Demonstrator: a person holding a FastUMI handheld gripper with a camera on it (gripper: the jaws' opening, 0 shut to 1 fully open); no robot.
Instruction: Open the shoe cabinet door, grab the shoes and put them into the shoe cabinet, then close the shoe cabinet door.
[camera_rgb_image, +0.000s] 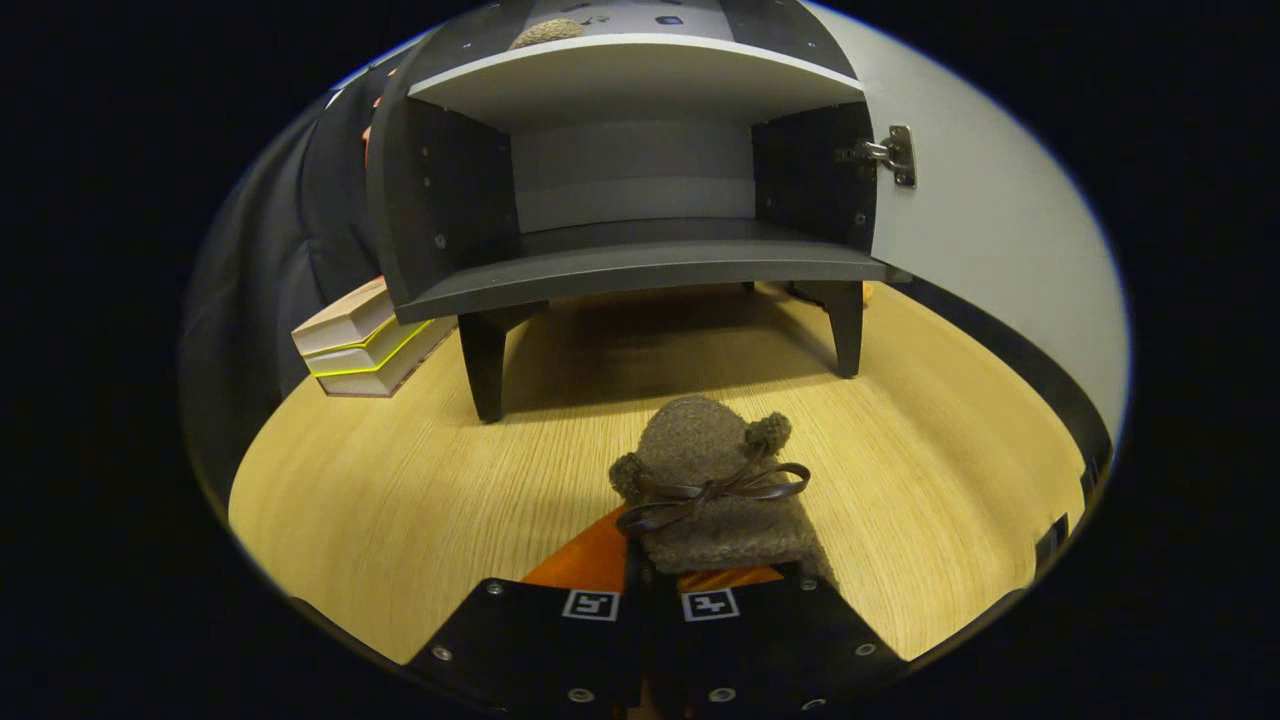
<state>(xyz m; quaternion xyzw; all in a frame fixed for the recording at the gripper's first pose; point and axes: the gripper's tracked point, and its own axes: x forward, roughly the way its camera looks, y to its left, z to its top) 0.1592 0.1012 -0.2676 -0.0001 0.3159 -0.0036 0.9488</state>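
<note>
My two-finger gripper (650, 585) is level and pointing straight ahead. My fingers (540, 630) are drawn nearly together, pinching the back edge of the fuzzy brown slipper with a ribbon bow (715, 480).

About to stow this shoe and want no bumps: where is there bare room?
The dark cabinet's lower compartment is bare between its side walls. The wooden tabletop lies free between the fuzzy brown bow-tied shoe, gripped in the tool, and the cabinet legs. It is crowded left, by the stacked books.
</note>
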